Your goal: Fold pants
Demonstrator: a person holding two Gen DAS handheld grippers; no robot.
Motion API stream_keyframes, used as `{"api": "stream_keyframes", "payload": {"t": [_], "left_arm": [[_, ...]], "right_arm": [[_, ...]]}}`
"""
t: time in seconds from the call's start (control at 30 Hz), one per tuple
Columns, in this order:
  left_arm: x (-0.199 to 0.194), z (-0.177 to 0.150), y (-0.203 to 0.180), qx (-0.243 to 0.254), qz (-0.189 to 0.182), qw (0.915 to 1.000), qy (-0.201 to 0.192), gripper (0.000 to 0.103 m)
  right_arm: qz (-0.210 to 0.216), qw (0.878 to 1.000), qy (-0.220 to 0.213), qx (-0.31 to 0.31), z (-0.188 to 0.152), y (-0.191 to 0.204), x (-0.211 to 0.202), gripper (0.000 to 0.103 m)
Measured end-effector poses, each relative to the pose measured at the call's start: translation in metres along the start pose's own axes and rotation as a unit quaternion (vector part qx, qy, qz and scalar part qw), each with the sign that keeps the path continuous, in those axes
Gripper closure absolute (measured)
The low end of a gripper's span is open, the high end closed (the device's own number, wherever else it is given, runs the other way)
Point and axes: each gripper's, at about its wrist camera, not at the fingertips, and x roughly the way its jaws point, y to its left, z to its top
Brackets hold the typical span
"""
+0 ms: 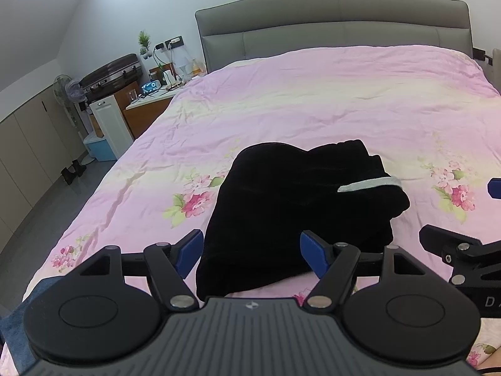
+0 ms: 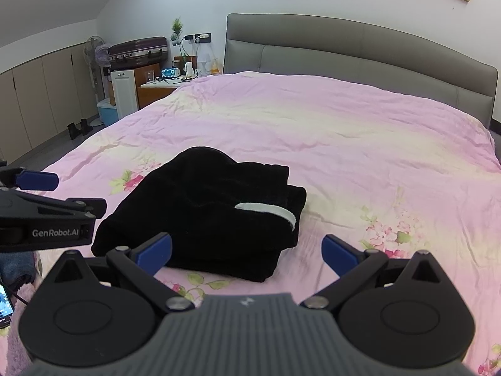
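Black pants [image 1: 281,213] — folds indistinct, featureless.

The left gripper [image 1: 250,252] is level, pointing forward, its two blue-padded fingers [image 1: 314,253] spread wide with nothing between them. The right gripper [image 2: 247,252] sits just beside it at about the same height, also pointing forward, its blue-padded fingers [image 2: 156,250] likewise spread wide and empty. Each one shows at the edge of the other's wrist view, so the two are side by side and close, but not touching.
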Motion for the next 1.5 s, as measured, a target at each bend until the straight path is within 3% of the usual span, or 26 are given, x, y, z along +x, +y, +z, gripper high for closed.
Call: {"api": "stream_keyframes", "payload": {"t": [1.5], "left_arm": [[0.0042, 0.0055, -0.0043, 0.022, -0.007, 0.9997, -0.008, 0.020]], "right_arm": [[-0.009, 1.000, 0.014, 0.007, -0.0046, -0.0086, -0.0001, 0.005]]}}
